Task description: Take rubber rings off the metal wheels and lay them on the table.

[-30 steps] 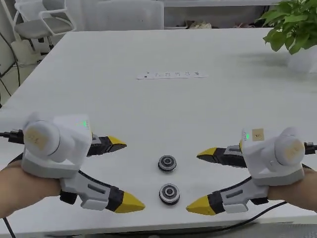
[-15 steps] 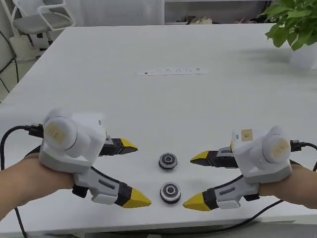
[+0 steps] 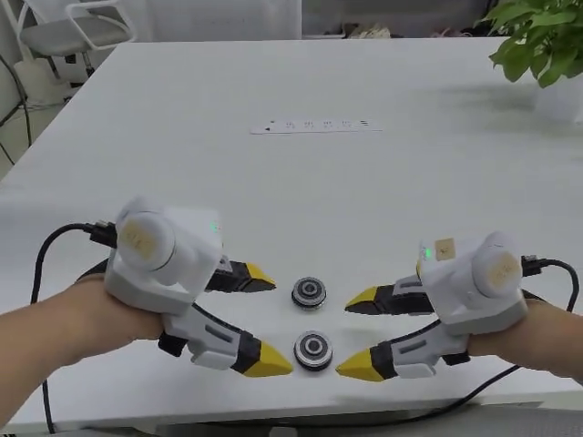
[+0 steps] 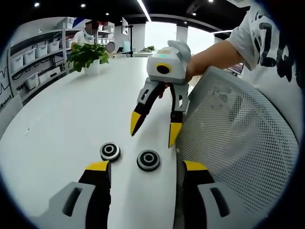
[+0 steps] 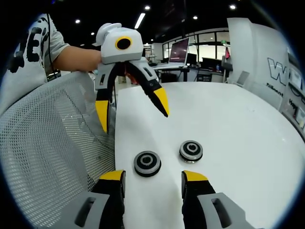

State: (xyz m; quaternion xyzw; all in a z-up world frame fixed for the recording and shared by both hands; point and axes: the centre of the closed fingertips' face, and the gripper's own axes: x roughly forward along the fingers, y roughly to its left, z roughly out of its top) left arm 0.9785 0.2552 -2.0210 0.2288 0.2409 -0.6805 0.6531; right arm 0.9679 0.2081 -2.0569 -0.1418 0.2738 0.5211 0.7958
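Observation:
Two small metal wheels with black rubber rings lie near the table's front edge: the farther wheel (image 3: 309,292) (image 4: 110,151) (image 5: 191,150) and the nearer wheel (image 3: 313,349) (image 4: 148,160) (image 5: 147,163). My left gripper (image 3: 266,322) (image 4: 143,167) (image 5: 132,113) is open on their left, its yellow tips flanking both wheels. Facing it from the right, my right gripper (image 3: 351,332) (image 5: 153,177) (image 4: 153,131) is open too. Neither touches a wheel, and nothing lies between either pair of jaws.
A white power strip (image 3: 315,126) lies mid-table. A potted green plant (image 3: 537,45) stands at the far right corner and a chair (image 3: 64,32) at the far left. A mesh chair back (image 4: 228,138) is close to the table's front edge.
Both grippers have closed in on the two wheels from either side, the left moving right and the right moving left. The wheels have stayed put.

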